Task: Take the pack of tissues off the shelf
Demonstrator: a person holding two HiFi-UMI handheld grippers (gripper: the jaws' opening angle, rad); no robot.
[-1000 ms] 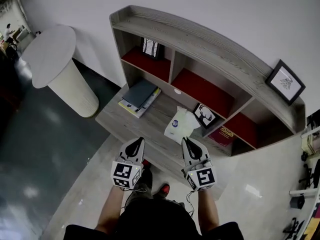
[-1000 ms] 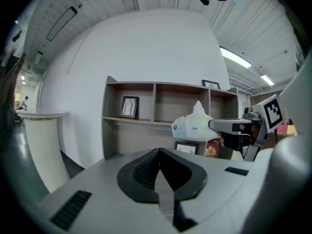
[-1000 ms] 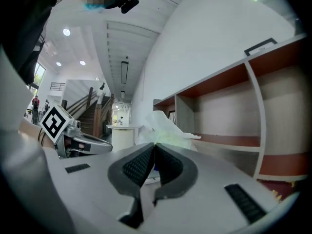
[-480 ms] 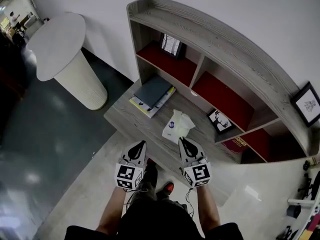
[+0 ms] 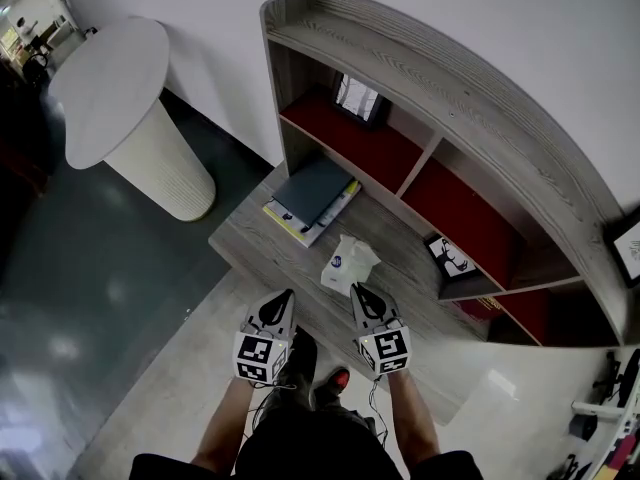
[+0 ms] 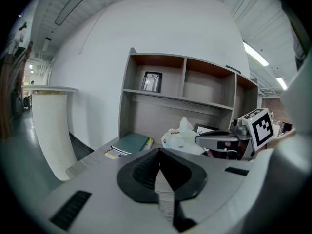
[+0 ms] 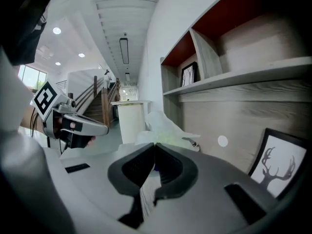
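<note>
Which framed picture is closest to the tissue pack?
The deer picture, down on the ledge by the tissue pack; the cubby picture and top picture sit higher.

Two hand-held grippers (image 5: 285, 296) (image 5: 356, 291), one tissue pack (image 5: 345, 266), three framed pictures (image 5: 360, 98) (image 5: 450, 258) (image 5: 630, 250)

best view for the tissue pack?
Head view: the tissue pack shows nearly whole from above, blue logo visible. Left gripper view gives it small and side-on; right gripper view has it close but blurry, its base hidden.
</note>
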